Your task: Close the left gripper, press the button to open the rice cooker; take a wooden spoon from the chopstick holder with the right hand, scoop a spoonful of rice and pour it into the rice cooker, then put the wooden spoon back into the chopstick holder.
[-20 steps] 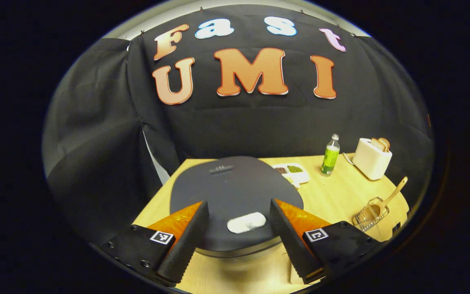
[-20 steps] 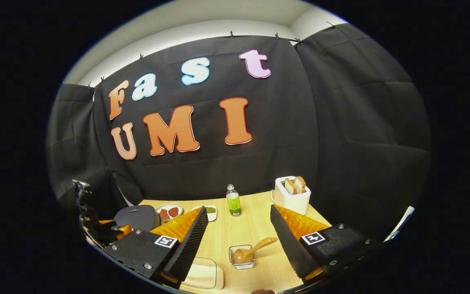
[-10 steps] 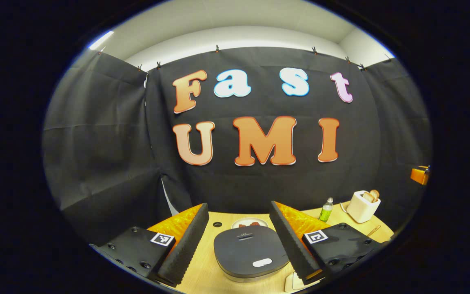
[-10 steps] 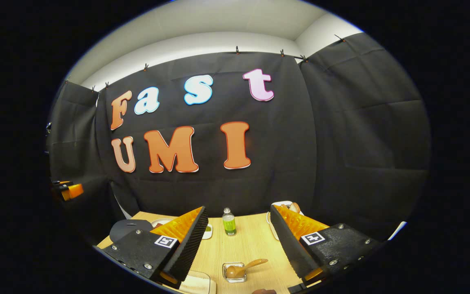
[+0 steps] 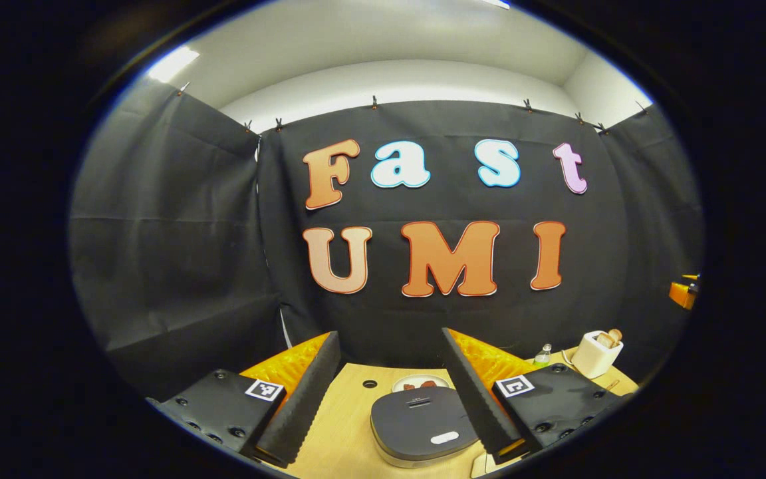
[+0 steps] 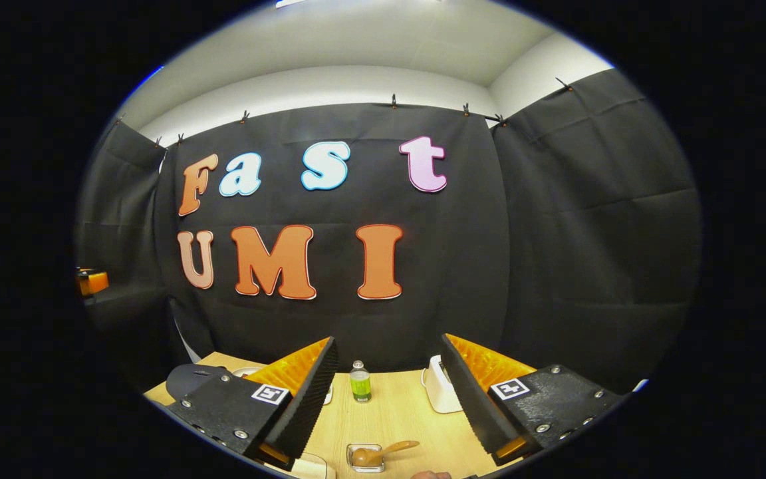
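Wooden table [image 5: 350, 439] holds our rice cooker [image 5: 419, 422], lid shut. Wooden spoon [image 6: 383, 452] sits in its holder [image 6: 364, 459]. Both grippers [image 5: 389, 392] [image 6: 388, 392] are open (nothing done yet).

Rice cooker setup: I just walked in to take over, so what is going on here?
Nothing is held yet. The left gripper hangs open above the rice cooker, lid shut, button unpressed. The right gripper is open too, above the wooden spoon, which sits in the chopstick holder on the table.
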